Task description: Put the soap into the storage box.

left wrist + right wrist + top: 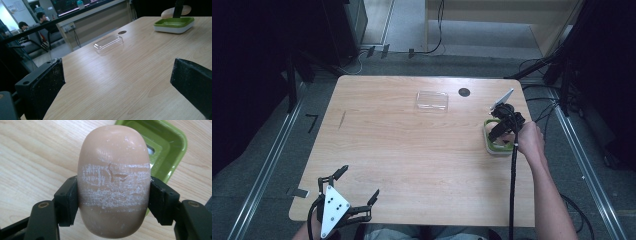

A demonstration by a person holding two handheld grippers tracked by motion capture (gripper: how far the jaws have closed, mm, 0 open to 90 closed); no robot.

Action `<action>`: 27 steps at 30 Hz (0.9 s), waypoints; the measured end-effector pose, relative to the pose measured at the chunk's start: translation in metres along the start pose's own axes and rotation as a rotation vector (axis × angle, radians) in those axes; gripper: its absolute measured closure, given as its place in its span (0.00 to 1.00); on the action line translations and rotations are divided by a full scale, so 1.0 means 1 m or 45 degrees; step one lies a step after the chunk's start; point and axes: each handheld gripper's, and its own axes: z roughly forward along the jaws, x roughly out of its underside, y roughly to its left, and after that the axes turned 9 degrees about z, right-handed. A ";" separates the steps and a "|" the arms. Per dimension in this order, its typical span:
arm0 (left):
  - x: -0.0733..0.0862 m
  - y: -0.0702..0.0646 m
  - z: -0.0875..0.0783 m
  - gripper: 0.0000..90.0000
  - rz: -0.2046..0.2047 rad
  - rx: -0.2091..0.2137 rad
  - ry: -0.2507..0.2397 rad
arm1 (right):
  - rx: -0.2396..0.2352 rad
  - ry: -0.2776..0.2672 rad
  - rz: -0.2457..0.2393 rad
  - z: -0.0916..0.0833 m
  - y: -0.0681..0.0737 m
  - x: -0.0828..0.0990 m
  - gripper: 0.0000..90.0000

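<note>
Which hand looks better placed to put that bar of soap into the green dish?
The right. Its gripper is already clamped on the soap, just above the green dish. The left gripper sits open at the table's near edge, far from it.

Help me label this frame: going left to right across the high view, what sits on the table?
Left tool → clear plastic lid → dark round spot → green soap dish.

wooden table [412, 150], grey floor [267, 165] (dim room)
</note>
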 end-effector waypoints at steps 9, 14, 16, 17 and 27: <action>0.000 0.000 0.000 0.00 -0.001 0.000 -0.001 | -0.006 -0.033 0.088 0.008 -0.009 -0.001 0.38; 0.000 0.000 0.000 0.00 -0.001 0.000 -0.001 | -0.008 -0.047 0.120 0.012 -0.013 -0.001 0.38; 0.000 0.000 0.000 0.00 -0.001 0.001 -0.001 | -0.009 -0.050 0.127 0.015 -0.014 -0.002 0.38; 0.000 0.000 0.000 0.00 -0.001 0.000 0.000 | -0.009 -0.050 0.138 0.016 -0.014 -0.002 0.38; 0.000 0.000 0.000 0.00 0.001 0.002 0.001 | -0.014 -0.062 0.197 0.026 -0.019 -0.004 0.38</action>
